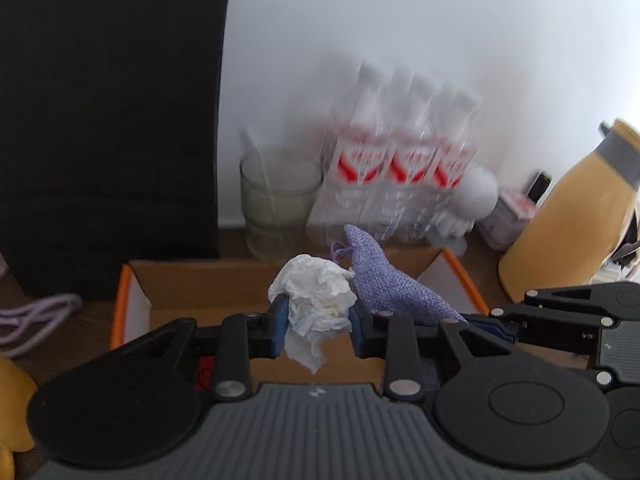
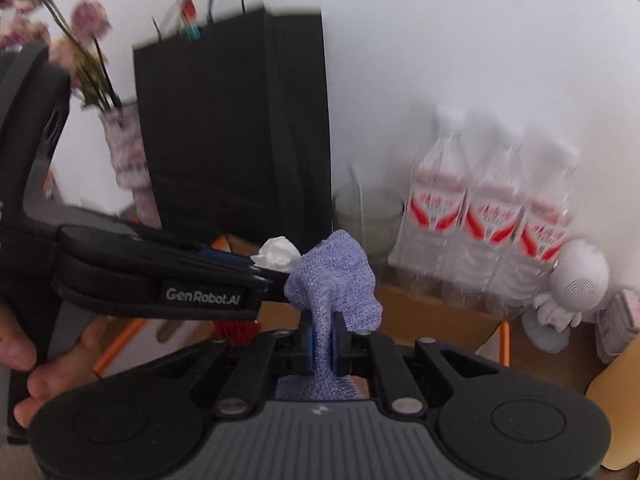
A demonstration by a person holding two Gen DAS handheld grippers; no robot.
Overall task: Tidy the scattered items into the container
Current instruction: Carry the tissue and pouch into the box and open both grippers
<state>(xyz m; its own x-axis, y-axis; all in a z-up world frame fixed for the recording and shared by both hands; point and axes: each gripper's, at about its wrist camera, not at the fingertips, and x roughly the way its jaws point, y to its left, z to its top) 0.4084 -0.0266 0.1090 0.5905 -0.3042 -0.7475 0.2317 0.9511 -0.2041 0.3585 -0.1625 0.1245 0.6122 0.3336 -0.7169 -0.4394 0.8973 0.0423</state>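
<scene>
— While both of my tongs hang over the box, which one is carrying what?

— My left gripper is partly closed, its blue pads pinching a crumpled white tissue. My right gripper is nearly fully closed, clamped on a lilac woven pouch that stands up above the jaws and hangs a little below them.

— And where do the two loads sit against the box?

— In the left wrist view the open cardboard box, with its orange rim, lies straight ahead and below the tissue. The tissue shows against the brown floor, roughly midway between the left and right walls. The pouch is just to its right and almost touching it, nearer the box's right wall.

— Which hand is nearer?

— I judge both to be about equally over the opening, side by side, the left inboard.

— So what does the next move turn on?

— Downward, I think: the box lies below the tongs rather than ahead, so releasing should drop both inside. The far rim stands near a glass and water bottles along the wall, so I would not push forward.
</scene>
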